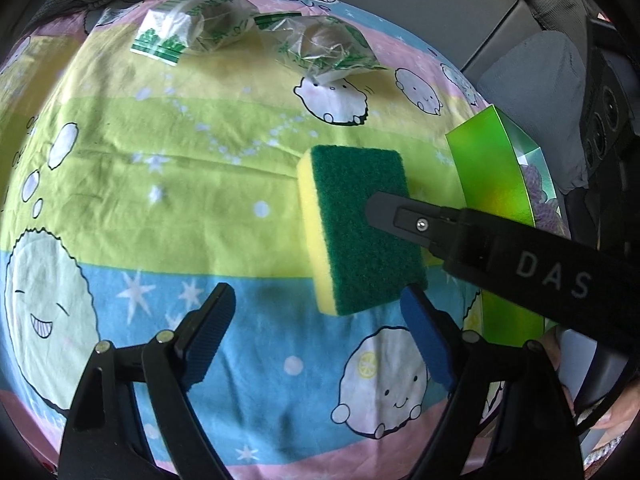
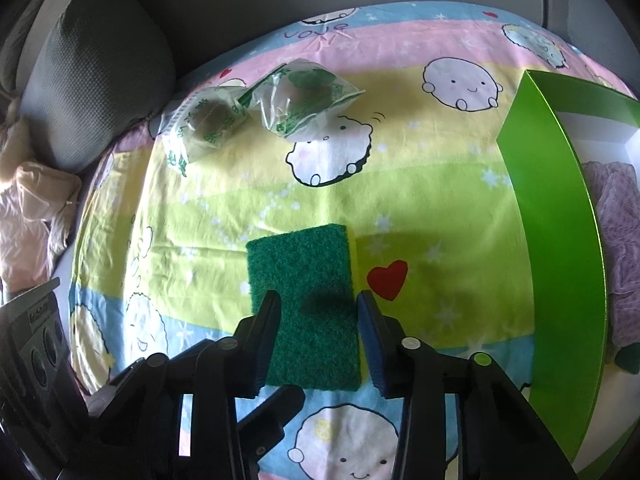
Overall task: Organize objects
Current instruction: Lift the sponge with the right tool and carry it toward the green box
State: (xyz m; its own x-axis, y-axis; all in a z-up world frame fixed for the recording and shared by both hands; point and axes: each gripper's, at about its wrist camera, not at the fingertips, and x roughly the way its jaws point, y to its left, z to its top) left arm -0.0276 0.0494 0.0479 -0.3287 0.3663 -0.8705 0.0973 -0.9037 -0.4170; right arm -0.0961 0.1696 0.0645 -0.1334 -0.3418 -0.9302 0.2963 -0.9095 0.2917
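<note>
Flat on the printed cloth, scourer side up: sponge, about mid-cloth, near the open green box but apart from it. Broad face up, handy for a pick from above.

Straddling its near half from above: right gripper, jaws drawn close, one finger overlapping the sponge's left edge, the other just at its right edge. No visible squeeze in the foam; cannot tell whether clamped or only hovering. Narrow gap apparently meant for a pinch across the short side.

Just short of the sponge's near corner: left gripper, jaws well apart, nothing between the pads. Probably standing by, clear of the right-hand reach.

Inside the box: purple cloth, hinting at the box as collecting place. At the far side: two bagged items, side by side, probably next in line.
</note>
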